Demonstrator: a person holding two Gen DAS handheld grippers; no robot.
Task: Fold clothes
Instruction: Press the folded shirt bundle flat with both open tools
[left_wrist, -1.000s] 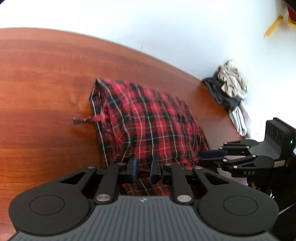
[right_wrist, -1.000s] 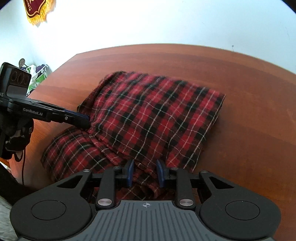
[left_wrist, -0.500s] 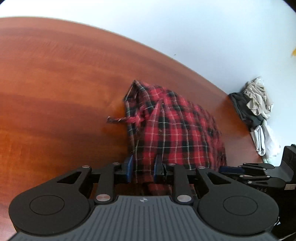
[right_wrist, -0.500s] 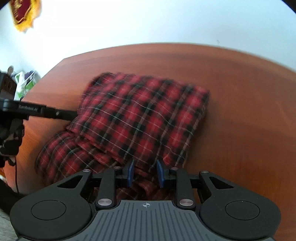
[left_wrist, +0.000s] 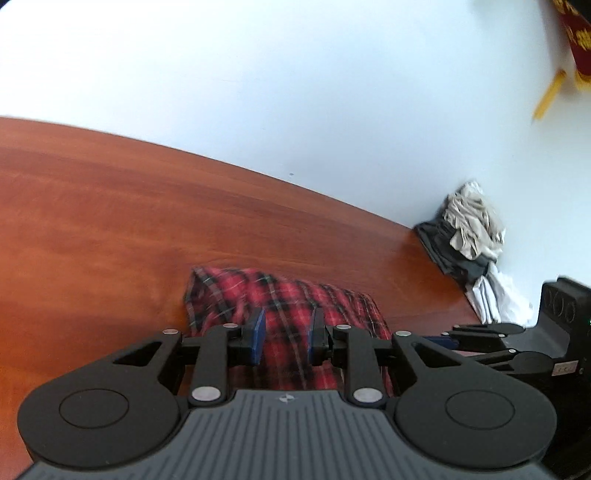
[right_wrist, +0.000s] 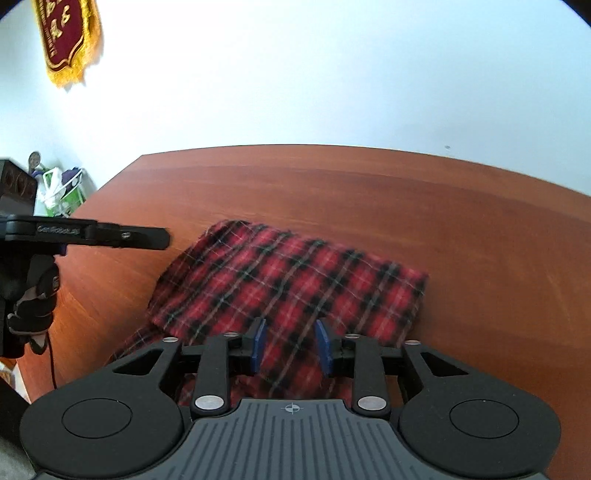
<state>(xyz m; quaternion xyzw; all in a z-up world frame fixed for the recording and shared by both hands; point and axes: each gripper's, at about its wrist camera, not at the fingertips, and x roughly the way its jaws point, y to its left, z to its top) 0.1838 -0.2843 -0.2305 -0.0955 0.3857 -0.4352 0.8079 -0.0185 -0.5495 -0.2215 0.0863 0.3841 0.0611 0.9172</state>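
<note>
We see the red plaid garment (right_wrist: 295, 288) lying on the wooden tabletop (right_wrist: 406, 206), gathered into a compact stack with an upper layer folded over a lower one that peeks out at the near left edge. In the left wrist view the same garment (left_wrist: 288, 306) sits just ahead of our left gripper (left_wrist: 286, 341), whose jaws stand apart with nothing between them. Our right gripper (right_wrist: 291, 345) is likewise released, its jaws spread with the plaid cloth showing in the gap below them; neither grips the fabric, and both hover just above the near edge of the stack. A gloved hand (right_wrist: 35, 302) holds the left tool at the side of the right wrist view.

A pile of other clothes (left_wrist: 469, 240) rests at the far right corner of the tabletop against the wall (left_wrist: 295, 92).

We judge that this garment is already folded down to a small bundle, though the lower layer juts out unevenly. The scene fits either a pause between folds or the close of this piece. Any further move calls for taking an edge cleanly through both layers without dragging the stack askew.
</note>
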